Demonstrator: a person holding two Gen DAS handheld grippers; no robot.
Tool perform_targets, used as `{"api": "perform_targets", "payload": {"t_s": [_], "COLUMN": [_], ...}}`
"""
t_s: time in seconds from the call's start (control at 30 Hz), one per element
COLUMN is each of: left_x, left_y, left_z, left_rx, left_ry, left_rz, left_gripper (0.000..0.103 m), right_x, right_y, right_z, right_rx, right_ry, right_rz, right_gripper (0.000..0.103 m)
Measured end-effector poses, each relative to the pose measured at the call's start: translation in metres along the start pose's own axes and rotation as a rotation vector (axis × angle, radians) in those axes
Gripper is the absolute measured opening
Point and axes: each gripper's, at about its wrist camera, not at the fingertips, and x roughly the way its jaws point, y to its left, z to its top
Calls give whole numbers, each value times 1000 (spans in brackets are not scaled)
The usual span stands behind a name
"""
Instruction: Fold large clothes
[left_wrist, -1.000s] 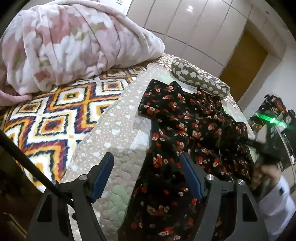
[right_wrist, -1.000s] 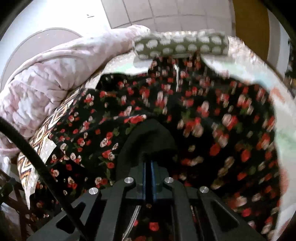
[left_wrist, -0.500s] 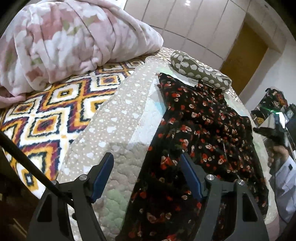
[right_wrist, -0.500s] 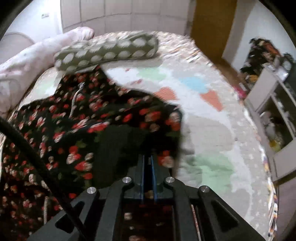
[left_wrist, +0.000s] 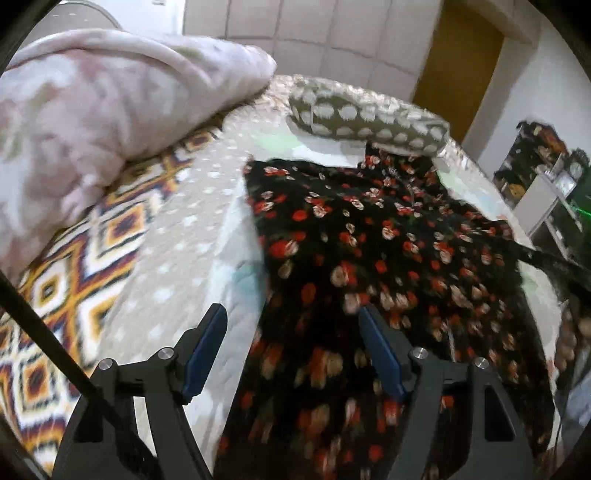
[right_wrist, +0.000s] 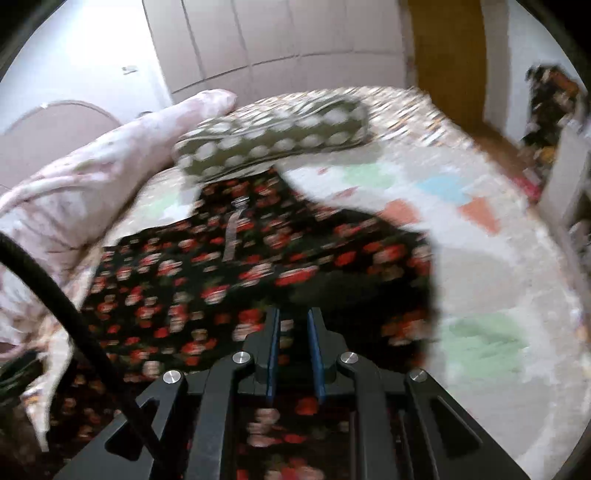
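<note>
The dress (left_wrist: 388, 258) is black with red and cream flowers. Upper left, the blanket (left_wrist: 92, 122) is pale pink, blotched white. The pillow (left_wrist: 369, 122) is olive with white spots. The bed cover (left_wrist: 177, 236) is beige, white-dotted; lower left, a rug-like spread (left_wrist: 66, 280) shows orange, navy and white diamonds. Each hand-held gripper (left_wrist: 291, 350) is black with blue pads (left_wrist: 207, 347).

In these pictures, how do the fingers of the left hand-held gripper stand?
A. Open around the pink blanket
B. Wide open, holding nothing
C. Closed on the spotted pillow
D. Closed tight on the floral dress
B: the left hand-held gripper has its blue fingers far apart above the floral dress, gripping nothing.
</note>
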Motion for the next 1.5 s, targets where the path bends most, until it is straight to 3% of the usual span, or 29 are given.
{"api": "perform_targets", "payload": {"t_s": [0.07,0.13,0.2,0.27,0.37,0.43,0.47,0.53,0.6,0.67,0.8,1.03,1.1,1.17,1.23,1.5], "left_x": [27,60,84,84,78,60,49,22,-8,-26,-49,-46,-54,-62,-72,-96], "left_y": [0,6,18,21,15,12,12,15,21,29,54,70,62,55,51,38], "left_z": [11,18,19,20,21,22,21,15,4,-10,-53,-126,-143,-151,-162,-207], "left_rx": [1,-8,-64,-81,-42,-20,-18,-22,-16,-21,-73,-199,-174,-154,-168,-136], "left_ry": [34,88,147,130,129,100,87,56,27,30,75,193,176,167,164,145], "left_rz": [55,108,74,64,90,91,82,43,17,-6,-91,-302,-313,-323,-363,-351], "left_gripper": [73,73,76,79,77,73,73,73,73,73,74,74,72,61,57,57], "right_x": [18,36,57,71,78,78,71,50,17,-15,-55,-94,-97,-97,-99,-118], "right_y": [8,14,11,5,5,10,12,10,9,1,-31,-106,-120,-123,-119,-95], "right_z": [-2,-4,-5,-8,-12,-11,-8,-6,-8,-17,-48,-138,-162,-181,-199,-248], "right_rx": [-10,-32,-13,27,47,27,35,79,86,81,115,261,308,342,366,378], "right_ry": [41,68,98,119,77,78,86,56,-11,-22,46,107,133,149,149,129], "right_rz": [26,-14,-59,-73,-101,-116,-92,-27,6,34,9,-42,7,90,177,342], "right_gripper": [16,16,16,15,16,25,38,62,67,68,68,68,68,68,68,66]}}
